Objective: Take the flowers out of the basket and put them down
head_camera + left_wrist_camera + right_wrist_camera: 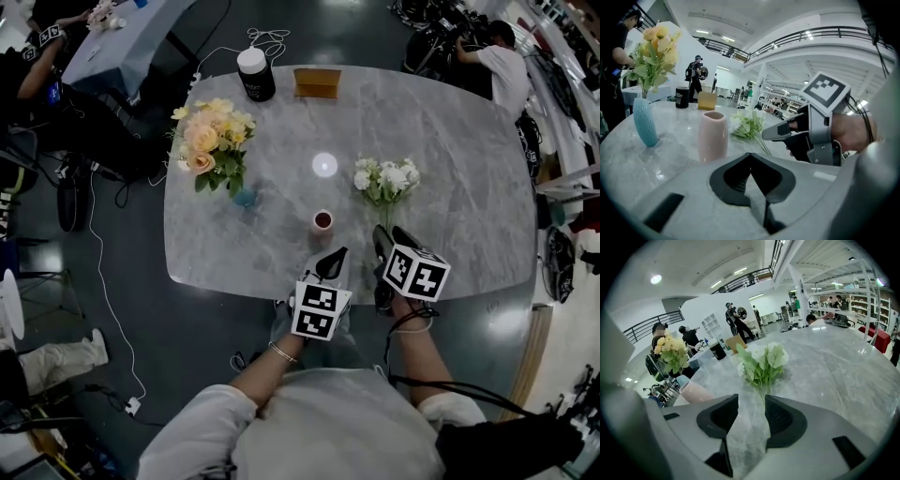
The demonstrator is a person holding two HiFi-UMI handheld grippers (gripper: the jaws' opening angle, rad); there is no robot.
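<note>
The right claw (751, 399) stood wide open with nothing between its jaws. The white flowers (764, 364) lay flat on the surface (450, 234) straight ahead of it, their stem ends just short of its tips and their blooms pointing away. The left claw (750, 161), close at the right claw's left side, was fully closed and empty. No basket showed in any view, so the bunch seemed already set down. It looked light and soft, with thin stems that would bend and petals that would crush, so the safest hold was probably across the gathered stems nearest the claw, below the leaves, with a gentle squeeze. A pink vase (712, 136) stood just ahead of the left claw and looked easy to tip over. A blue vase of peach flowers (214, 139) stood well off to that claw's left. The near edge of the surface lay right beneath both claws. Bare surface opened to the right of the right claw and beyond the blooms.
</note>
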